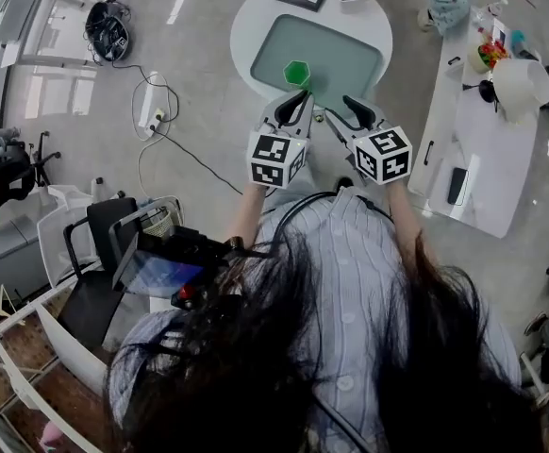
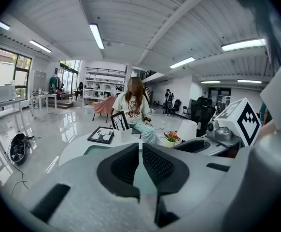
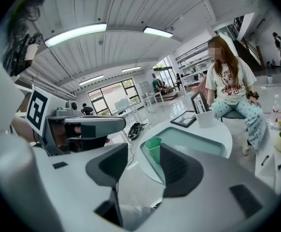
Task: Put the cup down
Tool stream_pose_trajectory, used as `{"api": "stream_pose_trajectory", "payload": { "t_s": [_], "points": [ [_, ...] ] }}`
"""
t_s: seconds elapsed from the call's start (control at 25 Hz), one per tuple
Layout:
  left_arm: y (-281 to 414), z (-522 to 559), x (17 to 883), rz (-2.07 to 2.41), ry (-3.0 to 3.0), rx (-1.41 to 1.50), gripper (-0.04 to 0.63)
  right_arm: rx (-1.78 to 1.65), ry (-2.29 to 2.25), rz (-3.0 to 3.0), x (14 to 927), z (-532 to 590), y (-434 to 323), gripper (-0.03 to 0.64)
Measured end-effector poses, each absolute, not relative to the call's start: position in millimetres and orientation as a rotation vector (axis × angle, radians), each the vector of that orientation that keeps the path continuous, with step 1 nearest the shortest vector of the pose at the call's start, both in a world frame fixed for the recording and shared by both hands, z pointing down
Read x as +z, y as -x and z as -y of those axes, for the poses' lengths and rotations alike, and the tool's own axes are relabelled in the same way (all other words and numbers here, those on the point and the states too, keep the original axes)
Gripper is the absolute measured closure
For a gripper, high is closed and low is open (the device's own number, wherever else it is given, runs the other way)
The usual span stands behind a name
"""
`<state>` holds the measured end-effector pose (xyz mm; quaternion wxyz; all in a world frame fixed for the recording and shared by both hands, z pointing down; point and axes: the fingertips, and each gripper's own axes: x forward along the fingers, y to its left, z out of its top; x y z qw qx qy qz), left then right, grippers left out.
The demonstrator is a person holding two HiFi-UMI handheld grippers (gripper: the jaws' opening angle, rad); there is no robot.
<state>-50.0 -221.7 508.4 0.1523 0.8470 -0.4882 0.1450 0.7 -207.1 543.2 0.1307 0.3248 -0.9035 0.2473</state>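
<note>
We stand in a large open room with a pale, glossy floor (image 1: 213,64), where cables (image 1: 166,132) trail beside a round white table (image 1: 245,22) and a long white table (image 1: 487,159) runs along the right side. Above us we see a white ribbed ceiling (image 2: 145,18) hung with long strip lights (image 2: 96,36), and daylight comes in through tall windows (image 2: 3,76) on the left. At the far end we make out white shelving (image 2: 104,81), and close to us stands a black chair (image 1: 100,234).
</note>
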Motion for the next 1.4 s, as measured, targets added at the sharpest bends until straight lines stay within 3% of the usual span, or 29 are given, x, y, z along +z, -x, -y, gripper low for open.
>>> {"api": "stream_pose_trajectory", "payload": {
  "t_s": [0.4, 1.04, 1.4],
  "points": [
    [27.2, 158.1, 510.8, 1.531, -2.309, 0.399, 0.569, 0.703, -0.927, 2.680, 528.1, 163.6, -42.4, 0.462],
    [34.7, 117.0, 494.1, 1.627, -2.283, 0.497, 0.569, 0.786, -0.933, 2.765, 518.3, 151.5, -46.2, 0.474],
    [71.1, 73.8, 497.1, 1.666, -2.228, 0.541, 0.569, 0.804, -0.905, 2.791, 513.7, 127.5, -12.3, 0.490]
  ]
}}
